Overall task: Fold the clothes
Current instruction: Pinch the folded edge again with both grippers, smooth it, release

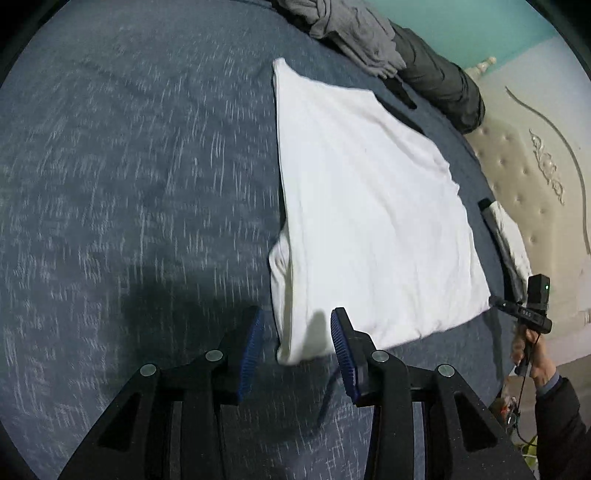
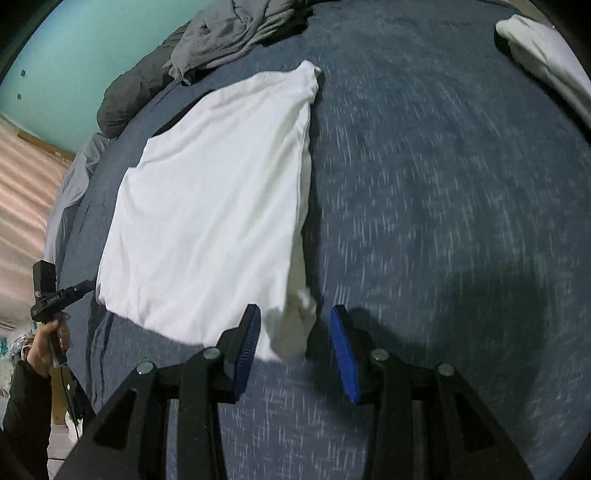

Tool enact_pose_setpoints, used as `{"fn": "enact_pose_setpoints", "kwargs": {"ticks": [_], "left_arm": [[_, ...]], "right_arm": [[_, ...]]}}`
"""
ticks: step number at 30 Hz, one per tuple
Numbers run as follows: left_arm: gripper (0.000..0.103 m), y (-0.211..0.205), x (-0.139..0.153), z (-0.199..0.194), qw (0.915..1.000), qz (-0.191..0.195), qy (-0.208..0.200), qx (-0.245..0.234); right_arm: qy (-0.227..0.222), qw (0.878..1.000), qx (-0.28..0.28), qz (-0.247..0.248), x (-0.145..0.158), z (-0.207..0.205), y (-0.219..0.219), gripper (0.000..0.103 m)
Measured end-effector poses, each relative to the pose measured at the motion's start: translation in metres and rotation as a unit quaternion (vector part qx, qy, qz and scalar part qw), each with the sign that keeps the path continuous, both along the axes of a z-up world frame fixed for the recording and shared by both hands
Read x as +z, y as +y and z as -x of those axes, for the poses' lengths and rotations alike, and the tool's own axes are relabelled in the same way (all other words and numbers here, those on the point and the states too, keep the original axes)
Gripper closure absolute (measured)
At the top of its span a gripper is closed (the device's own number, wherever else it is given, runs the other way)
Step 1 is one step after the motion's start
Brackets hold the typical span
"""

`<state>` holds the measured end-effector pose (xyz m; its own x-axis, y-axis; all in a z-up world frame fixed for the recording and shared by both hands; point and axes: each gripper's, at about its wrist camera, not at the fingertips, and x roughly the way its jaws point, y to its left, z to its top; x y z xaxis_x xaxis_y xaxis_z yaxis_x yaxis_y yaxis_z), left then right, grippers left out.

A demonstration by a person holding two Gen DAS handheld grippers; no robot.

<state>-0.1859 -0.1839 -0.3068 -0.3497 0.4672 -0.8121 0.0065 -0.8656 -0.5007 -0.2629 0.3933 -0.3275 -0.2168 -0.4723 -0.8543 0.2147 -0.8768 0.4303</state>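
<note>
White garment, folded to a rough rectangle, lying flat on the blue-grey bed, between the two grippers. Left gripper hovering above one near corner, jaws parted with nothing clamped, the bunched corner showing just beyond the gap. Right gripper placed likewise at the opposite near corner, jaws parted, a crumpled tuft of white cloth seen in the gap but not pressed by the blue pads. Seen only from the left wrist: cream tufted headboard with scrollwork, and the right hand holding its gripper handle at the frame's right edge. Seen only from the right wrist: pinkish striped floor beyond the bed's edge, pale bedding hanging over that edge, and the left hand on its handle at the frame's left edge. Common to both views: grey crumpled garment and dark bundle at the bed's far side, teal wall behind, and a light folded item near the bed's rim. Bed pattern heavily streaked by blur in both views. Garment type not determinable from the folded shape. Far pile cut off by the frame edge in both views. Contact between the jaws and the bed not discernible.
</note>
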Motion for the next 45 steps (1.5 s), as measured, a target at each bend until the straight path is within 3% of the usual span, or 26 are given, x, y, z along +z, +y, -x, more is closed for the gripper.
{"fn": "enact_pose_setpoints", "kwargs": {"ticks": [3, 4, 5, 7, 13, 19, 25, 36, 39, 41, 45], "left_arm": [[0.063, 0.007, -0.002, -0.006, 0.9999, 0.004, 0.001, -0.01], [0.063, 0.008, -0.003, -0.006, 0.9999, 0.006, 0.001, -0.013], [0.065, 0.01, -0.004, -0.007, 0.9998, 0.01, -0.001, -0.017], [0.094, 0.014, -0.007, -0.008, 0.9993, 0.026, -0.004, -0.028], [0.1, 0.009, -0.002, -0.008, 0.9988, 0.035, 0.002, -0.034], [0.1, -0.003, -0.003, -0.011, 0.9984, 0.043, -0.003, -0.038], [0.1, -0.007, -0.018, -0.013, 0.9985, 0.042, -0.015, -0.031], [0.099, 0.0, -0.011, -0.014, 0.999, 0.036, -0.007, -0.025], [0.085, -0.004, -0.003, -0.022, 0.9995, 0.03, 0.002, -0.004], [0.068, -0.012, 0.005, -0.029, 0.9991, 0.033, 0.009, 0.024], [0.068, -0.031, 0.015, -0.046, 0.9954, 0.01, 0.026, 0.092]], "right_arm": [[0.0, 1.0, 0.009, -0.022, -0.005, -0.005, -0.007, 0.064], [0.001, 1.0, 0.013, -0.028, -0.006, -0.008, -0.009, 0.069], [0.003, 0.999, 0.018, -0.028, -0.007, -0.011, -0.011, 0.083], [0.01, 0.999, 0.025, -0.028, -0.006, -0.015, -0.014, 0.092], [0.025, 0.999, 0.025, -0.017, 0.003, -0.019, -0.009, 0.098], [0.038, 0.998, 0.037, -0.026, 0.015, -0.021, 0.004, 0.099], [0.017, 0.999, 0.017, -0.035, -0.01, -0.02, 0.02, 0.099], [0.017, 0.999, 0.002, -0.03, -0.017, -0.02, 0.014, 0.096], [0.019, 0.999, -0.012, -0.047, -0.01, -0.019, 0.009, 0.09], [0.033, 0.997, -0.025, -0.071, 0.002, -0.021, 0.008, 0.083], [0.075, 0.993, -0.043, -0.075, 0.036, -0.03, -0.003, 0.082]]}}
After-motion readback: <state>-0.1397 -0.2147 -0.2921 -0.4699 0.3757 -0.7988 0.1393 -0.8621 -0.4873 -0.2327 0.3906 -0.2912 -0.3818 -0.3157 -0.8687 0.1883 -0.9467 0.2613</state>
